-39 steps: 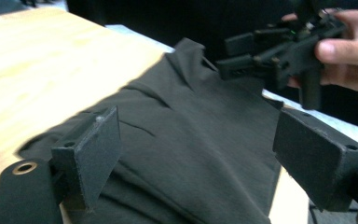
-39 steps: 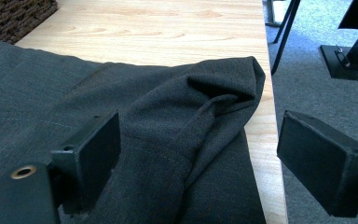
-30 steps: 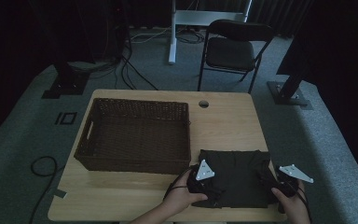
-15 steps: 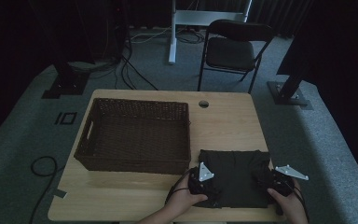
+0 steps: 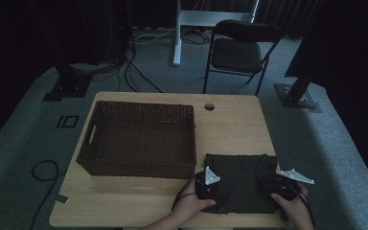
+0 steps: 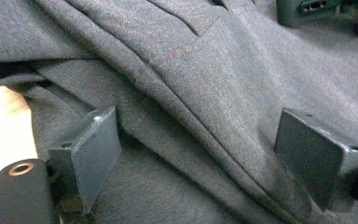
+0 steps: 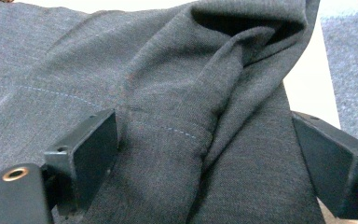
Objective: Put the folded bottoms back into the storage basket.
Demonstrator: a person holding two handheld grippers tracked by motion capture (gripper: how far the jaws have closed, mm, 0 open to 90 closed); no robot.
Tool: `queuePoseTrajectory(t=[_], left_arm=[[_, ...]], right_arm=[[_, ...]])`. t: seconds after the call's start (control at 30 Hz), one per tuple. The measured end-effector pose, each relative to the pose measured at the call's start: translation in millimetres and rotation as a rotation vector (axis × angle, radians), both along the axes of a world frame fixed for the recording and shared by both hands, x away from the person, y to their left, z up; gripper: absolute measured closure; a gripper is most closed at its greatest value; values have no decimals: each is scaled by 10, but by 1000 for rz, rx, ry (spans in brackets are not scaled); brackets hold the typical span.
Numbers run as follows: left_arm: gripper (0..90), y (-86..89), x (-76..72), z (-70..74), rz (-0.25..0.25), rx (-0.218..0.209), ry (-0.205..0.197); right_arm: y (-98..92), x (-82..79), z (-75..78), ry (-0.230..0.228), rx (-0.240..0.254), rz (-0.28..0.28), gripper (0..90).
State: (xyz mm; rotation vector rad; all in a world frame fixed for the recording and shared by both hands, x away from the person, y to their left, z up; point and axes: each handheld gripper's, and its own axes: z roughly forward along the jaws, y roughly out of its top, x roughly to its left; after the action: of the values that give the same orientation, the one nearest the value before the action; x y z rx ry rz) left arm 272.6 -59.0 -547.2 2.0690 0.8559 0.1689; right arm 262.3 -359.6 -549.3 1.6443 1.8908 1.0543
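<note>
On the dark cloth (image 5: 242, 179), left tool (image 6: 205, 154) and right tool (image 7: 205, 158) gape wide, gripping nothing.

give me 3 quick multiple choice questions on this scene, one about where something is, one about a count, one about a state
1. Where does the folded dark garment lie relative to the wicker basket?
A. inside it
B. on the table to its right, nearer the person
C. on the folding chair

2. How many folding chairs stand beyond the table?
A. one
B. two
C. three

3. How do the left gripper's jaws stand?
A. shut on the basket rim
B. shut on nothing
C. apart, with garment folds between them

Answers:
1 B, the high view shows the garment flat on the wooden table beside the basket's right end.
2 A, a single folding chair stands past the far edge.
3 C, the left gripper view shows a wide gap with cloth in it; the right gripper stands likewise.
</note>
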Motion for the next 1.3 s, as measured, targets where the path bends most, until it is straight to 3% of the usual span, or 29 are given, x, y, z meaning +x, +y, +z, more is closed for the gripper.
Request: queuePoseTrajectory(t=[0.03,0.07,0.23,0.33,0.37,0.4,0.43,0.5,0.6,0.67,0.77,0.87,1.17,1.3], left_arm=[[146,0,0,0,0,0,0],[145,-22,13,-7,26,-20,27],[139,-88,-4,-8,47,10,18],[162,-124,11,-6,36,31,9],[186,-124,11,-6,36,31,9],[251,-127,19,-3,49,35,-5],[266,-124,29,-2,48,33,-8],[402,-104,48,-1,36,11,-4],[617,-104,41,4,14,-8,-15],[659,-130,6,16,-2,17,-63],[687,-147,-9,38,-7,29,-82],[732,-124,16,108,-26,6,-57],[749,-144,15,221,-55,4,-65],[748,-140,3,271,-55,-15,-69]], right_arm=[[0,0,0,0,0,0,109],[2,3,-9,9,11,-4,115],[2,13,2,30,19,-4,142],[21,17,37,53,21,21,261],[21,17,37,53,21,21,261],[39,18,63,69,30,34,344],[49,17,68,72,28,36,362],[60,15,85,75,31,55,438],[109,-18,98,42,-1,62,540],[153,-45,109,20,-30,54,585],[174,-65,122,7,-48,51,615],[163,-78,138,-10,-17,33,636],[143,-129,246,-41,5,36,655],[134,-156,307,-56,9,38,657]])
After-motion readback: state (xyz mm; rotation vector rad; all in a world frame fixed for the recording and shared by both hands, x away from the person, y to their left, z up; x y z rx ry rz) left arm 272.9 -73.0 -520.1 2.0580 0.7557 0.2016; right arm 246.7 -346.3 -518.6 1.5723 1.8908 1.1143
